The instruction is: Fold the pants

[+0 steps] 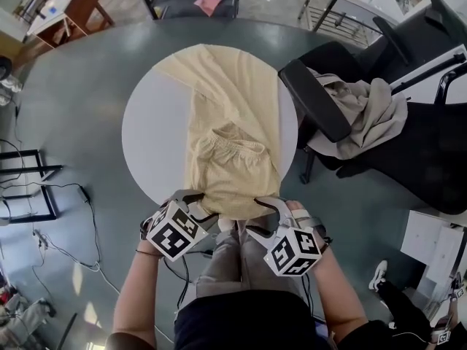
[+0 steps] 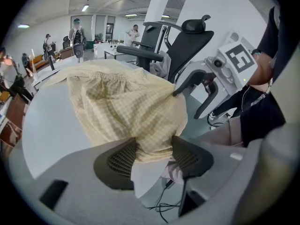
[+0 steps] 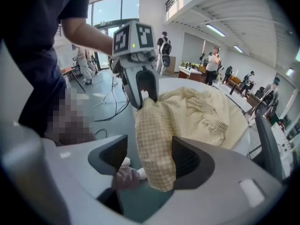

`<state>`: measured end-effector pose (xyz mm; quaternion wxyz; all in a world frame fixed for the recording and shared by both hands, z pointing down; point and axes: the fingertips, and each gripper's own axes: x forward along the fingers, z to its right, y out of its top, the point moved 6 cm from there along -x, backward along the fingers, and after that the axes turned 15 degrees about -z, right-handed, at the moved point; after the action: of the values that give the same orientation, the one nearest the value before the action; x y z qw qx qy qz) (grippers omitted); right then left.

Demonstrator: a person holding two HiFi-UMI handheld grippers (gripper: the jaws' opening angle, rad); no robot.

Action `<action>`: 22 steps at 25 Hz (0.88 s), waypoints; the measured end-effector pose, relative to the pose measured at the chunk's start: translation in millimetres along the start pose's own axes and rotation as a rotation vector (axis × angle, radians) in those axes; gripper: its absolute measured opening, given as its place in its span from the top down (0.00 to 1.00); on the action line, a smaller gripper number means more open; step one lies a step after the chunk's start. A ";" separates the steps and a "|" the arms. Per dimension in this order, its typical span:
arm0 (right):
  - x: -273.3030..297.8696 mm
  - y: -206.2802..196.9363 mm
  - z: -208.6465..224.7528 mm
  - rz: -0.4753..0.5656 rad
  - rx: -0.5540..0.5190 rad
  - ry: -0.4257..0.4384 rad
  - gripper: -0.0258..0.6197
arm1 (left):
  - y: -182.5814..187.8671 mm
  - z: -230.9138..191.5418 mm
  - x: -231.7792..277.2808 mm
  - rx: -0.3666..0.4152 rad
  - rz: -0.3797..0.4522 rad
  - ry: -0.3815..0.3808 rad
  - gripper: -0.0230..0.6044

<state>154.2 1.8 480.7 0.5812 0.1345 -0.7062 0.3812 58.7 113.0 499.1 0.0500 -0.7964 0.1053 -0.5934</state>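
Pale yellow checked pants (image 1: pixel 233 144) lie on the round white table (image 1: pixel 153 137), with the waistband doubled over near the middle and the near edge hanging off the table's front. My left gripper (image 1: pixel 191 199) is at that edge's left corner. In the left gripper view (image 2: pixel 154 156) the cloth (image 2: pixel 126 107) sits between its parted pads, which do not squeeze it. My right gripper (image 1: pixel 266 210) is at the right corner and stands wide open (image 3: pixel 150 161). A hanging fold of cloth (image 3: pixel 157 139) rests against its right pad (image 3: pixel 185 161) and is clear of the left one.
A black office chair (image 1: pixel 408 144) with a beige garment (image 1: pixel 365 108) draped on it stands close to the table's right side. Cables (image 1: pixel 44 188) and a black frame lie on the floor to the left. The person's legs are right below the table's front edge.
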 end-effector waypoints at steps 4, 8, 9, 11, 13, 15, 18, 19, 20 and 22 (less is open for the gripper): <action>22.7 -7.1 3.0 -0.083 -0.011 0.037 0.48 | -0.3 3.0 0.1 0.028 0.006 -0.012 0.53; 29.8 -6.8 9.7 -0.127 -0.030 -0.016 0.53 | -1.5 9.6 5.9 0.100 -0.033 0.004 0.46; 30.0 -6.6 11.1 -0.132 -0.029 -0.027 0.57 | -1.8 10.3 6.8 0.116 -0.043 0.012 0.46; 29.8 -5.9 12.9 -0.141 -0.031 -0.039 0.60 | -2.6 11.4 7.7 0.140 -0.059 0.029 0.47; 29.1 -5.2 15.3 -0.146 -0.023 -0.040 0.65 | -3.0 12.0 8.0 0.152 -0.067 0.037 0.47; 27.4 -4.8 18.8 -0.136 0.023 -0.006 0.70 | -2.7 11.7 8.3 0.154 -0.069 0.038 0.47; 22.6 -3.2 24.8 -0.097 0.146 0.070 0.85 | -3.0 10.3 8.6 0.165 -0.070 0.056 0.51; 20.3 -2.0 27.1 -0.085 0.186 0.090 0.87 | -3.2 9.4 8.5 0.170 -0.071 0.070 0.53; 17.8 -0.5 29.4 -0.075 0.221 0.108 0.88 | -3.2 8.2 8.2 0.174 -0.071 0.084 0.55; 13.6 1.9 33.7 -0.064 0.277 0.141 0.89 | -2.8 6.4 8.3 0.178 -0.071 0.107 0.59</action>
<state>124.9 -16.8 491.5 0.6172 0.2088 -0.5998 0.4645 67.4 113.5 505.6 0.0938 -0.7592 0.0265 -0.6435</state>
